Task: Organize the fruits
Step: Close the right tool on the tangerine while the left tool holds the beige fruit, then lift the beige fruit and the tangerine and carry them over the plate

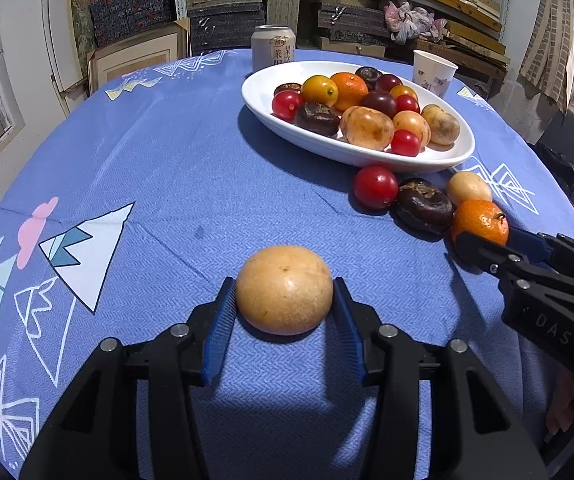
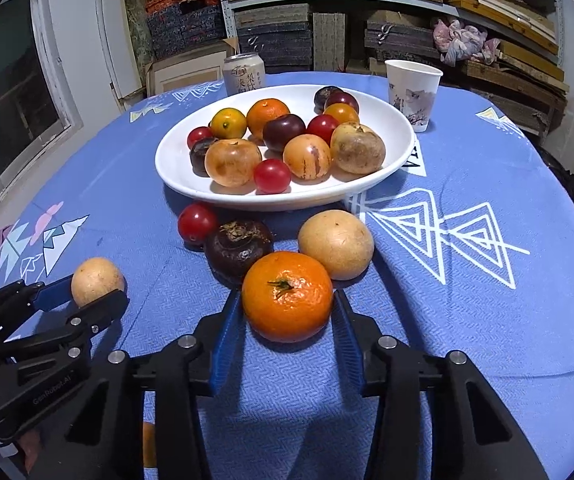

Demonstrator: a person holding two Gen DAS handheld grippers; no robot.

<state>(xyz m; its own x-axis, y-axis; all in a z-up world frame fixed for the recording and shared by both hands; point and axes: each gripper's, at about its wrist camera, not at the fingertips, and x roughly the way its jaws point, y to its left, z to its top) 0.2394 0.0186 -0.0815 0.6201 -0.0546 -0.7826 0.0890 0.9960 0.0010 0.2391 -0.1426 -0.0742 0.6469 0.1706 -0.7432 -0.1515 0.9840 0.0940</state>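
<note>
A white oval plate (image 1: 439, 160) (image 2: 175, 168) holds several fruits. My left gripper (image 1: 284, 294) (image 2: 97, 292) has its blue pads against both sides of a tan round fruit (image 1: 284, 289) (image 2: 96, 278) resting on the blue cloth. My right gripper (image 2: 287, 308) (image 1: 487, 246) has its pads against an orange mandarin (image 2: 287, 295) (image 1: 480, 221), also resting on the cloth. Beside the mandarin, in front of the plate, lie a red tomato (image 2: 197, 222) (image 1: 375, 187), a dark chestnut-like fruit (image 2: 238, 248) (image 1: 423, 204) and another tan fruit (image 2: 335, 244) (image 1: 468, 187).
A drink can (image 1: 273, 47) (image 2: 245, 73) and a paper cup (image 1: 433, 72) (image 2: 411, 94) stand behind the plate. The round table is covered by a blue patterned cloth (image 1: 167, 140). Shelves with stacked boxes (image 2: 279, 40) stand beyond it. A window (image 2: 3, 92) is at left.
</note>
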